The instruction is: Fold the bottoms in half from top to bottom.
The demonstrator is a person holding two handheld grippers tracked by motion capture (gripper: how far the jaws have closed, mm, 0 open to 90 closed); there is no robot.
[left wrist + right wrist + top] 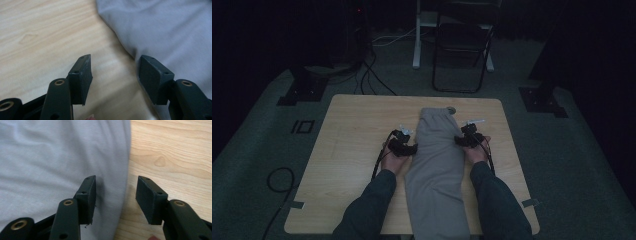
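A grey folded garment [438,160] is lying lengthwise down the middle of the wooden table [352,140], its far end narrowing toward the back edge and its near end running off the bottom of the high view, so its full length is not showing. Whether it is trousers or something else is hard to make out in the dim light; a small dark round bit is sitting at its far end, too small to tell.

The left tool [403,146] is sitting just beside the garment's left edge, held by the left hand [393,160] with the forearm reaching in from below in a dark sleeve. In the left gripper view the left tool [113,75] is standing wide open with nothing between its jaws; one jaw is hovering over bare wood and the other over the cloth's edge [162,32].

The right tool [468,137] is mirroring it at the garment's right edge, gripped by the right hand [476,150]. In the right gripper view the right tool [116,197] is likewise gaping and holding nothing, one jaw over the grey cloth [50,157], the other over the table [175,152].

Beyond the table, a folding chair [462,45] and floor cables [372,75] are fading into darkness.
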